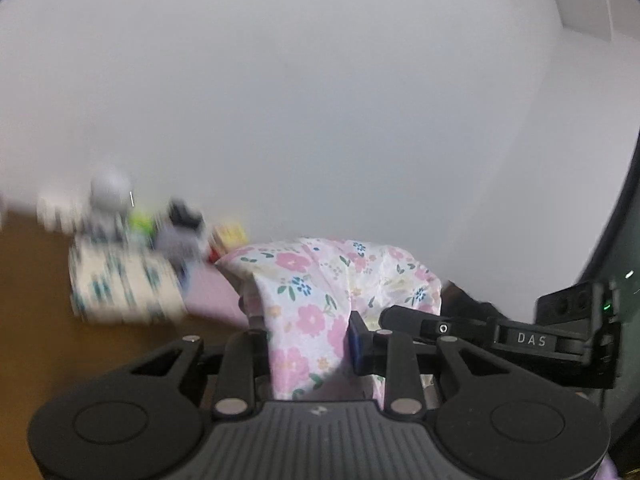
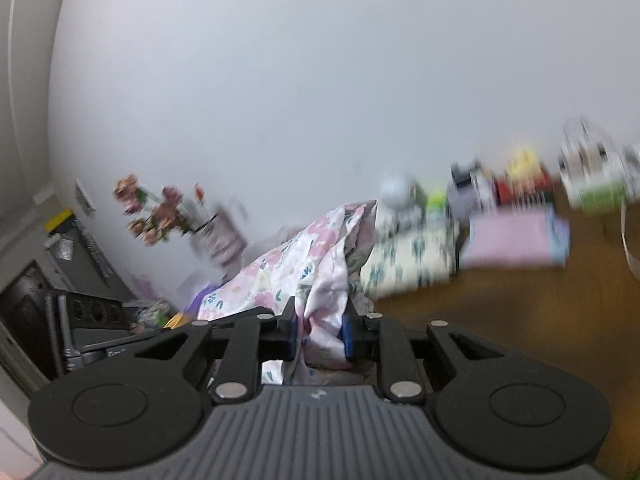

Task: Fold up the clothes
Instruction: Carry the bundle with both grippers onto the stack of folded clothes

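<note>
1. Both sets of jaws were clamped on cloth: the left gripper (image 1: 306,334) pinched a fold of the floral garment (image 1: 320,276), and the right gripper (image 2: 320,334) bit a bunched edge of the same print.
2. The garment hung lifted off the brown table (image 2: 520,320), rising toward twelve o'clock in each wrist view, the far side blurred.
3. It looked thin, light and floppy; I'd judge it would sag and slip unless gripped at hems or corners, not mid-panel.
4. Folded clothes (image 1: 124,284) sat at ten o'clock in the left view, with a pink folded piece (image 2: 516,246) at two o'clock in the right.
5. A flower vase (image 2: 216,232) stood at ten o'clock, well apart.
</note>
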A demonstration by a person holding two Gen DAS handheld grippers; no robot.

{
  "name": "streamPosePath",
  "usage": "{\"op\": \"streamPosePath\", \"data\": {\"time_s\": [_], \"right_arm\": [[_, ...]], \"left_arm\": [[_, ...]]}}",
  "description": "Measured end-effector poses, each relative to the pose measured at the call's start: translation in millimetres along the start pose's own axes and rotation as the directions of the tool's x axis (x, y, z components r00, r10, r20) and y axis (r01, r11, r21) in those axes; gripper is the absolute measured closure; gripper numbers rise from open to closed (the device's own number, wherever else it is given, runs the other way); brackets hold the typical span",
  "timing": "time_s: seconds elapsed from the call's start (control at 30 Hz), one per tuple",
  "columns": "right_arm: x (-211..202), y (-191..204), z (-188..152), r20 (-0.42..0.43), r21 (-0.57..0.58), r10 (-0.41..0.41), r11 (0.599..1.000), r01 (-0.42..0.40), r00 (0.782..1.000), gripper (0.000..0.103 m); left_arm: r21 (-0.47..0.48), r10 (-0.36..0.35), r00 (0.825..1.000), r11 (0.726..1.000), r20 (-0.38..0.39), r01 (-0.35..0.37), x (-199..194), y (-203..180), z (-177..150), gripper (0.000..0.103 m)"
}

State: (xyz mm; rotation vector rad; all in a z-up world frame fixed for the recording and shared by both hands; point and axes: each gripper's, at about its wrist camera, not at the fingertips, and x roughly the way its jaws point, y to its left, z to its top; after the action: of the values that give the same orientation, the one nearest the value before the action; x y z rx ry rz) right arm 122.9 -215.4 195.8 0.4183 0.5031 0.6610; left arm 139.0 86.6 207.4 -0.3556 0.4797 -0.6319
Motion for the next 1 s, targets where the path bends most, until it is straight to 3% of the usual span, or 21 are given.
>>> {"op": "streamPosePath", "data": {"time_s": [0.17,0.27,0.5,0.6,0.67,0.73,0.8,0.87,0.97,1.0], "right_arm": [[97.8,-18.2,61.2,0.011,-0.008,-0.039,0.999,0.039,0.999,0.084],[160.7,-48.1,71.8,-0.014,0.054,-0.066,0.996,0.066,0.998,0.085],[219.4,-81.1,57.8,-0.075,0.048,-0.129,0.99,0.133,0.989,0.086],[244.5,-95.3,51.8,-0.101,0.045,-0.157,0.986,0.162,0.982,0.085],[261.3,-104.7,47.8,-0.118,0.042,-0.174,0.983,0.18,0.978,0.079],[278.0,-114.2,43.8,-0.136,0.039,-0.192,0.979,0.199,0.972,0.063],[285.4,-117.5,42.0,-0.13,0.019,-0.222,0.974,0.226,0.966,0.063],[272.3,-106.4,49.0,-0.064,-0.049,-0.279,0.96,0.276,0.958,0.063],[257.7,-93.2,64.0,0.055,-0.094,-0.317,0.942,0.321,0.947,0.064],[255.9,-90.1,66.9,0.092,-0.09,-0.3,0.947,0.308,0.95,0.074]], "left_arm": [[-0.006,0.039,0.999,0.999,0.011,-0.039,57.7,82.9,58.4,0.076],[-0.087,0.072,0.997,0.993,-0.017,-0.074,104.6,146.0,55.1,0.077],[-0.197,0.173,0.98,0.962,-0.101,-0.191,169.5,238.1,24.9,0.074],[-0.26,0.163,0.982,0.948,-0.092,-0.182,174.3,258.7,6.8,0.06],[-0.244,0.14,0.985,0.957,-0.098,-0.16,166.6,262.5,7.7,0.055],[-0.201,0.133,0.985,0.967,-0.109,-0.153,155.7,261.0,14.0,0.047],[-0.125,0.191,0.98,0.972,-0.058,-0.197,131.1,249.6,25.8,0.048],[-0.067,0.247,0.969,0.967,0.001,-0.247,109.3,238.4,37.4,0.048],[-0.023,0.279,0.96,0.96,-0.011,-0.279,124.0,231.2,31.4,0.052],[-0.009,0.289,0.957,0.957,-0.015,-0.289,129.1,228.8,29.3,0.059]]}}
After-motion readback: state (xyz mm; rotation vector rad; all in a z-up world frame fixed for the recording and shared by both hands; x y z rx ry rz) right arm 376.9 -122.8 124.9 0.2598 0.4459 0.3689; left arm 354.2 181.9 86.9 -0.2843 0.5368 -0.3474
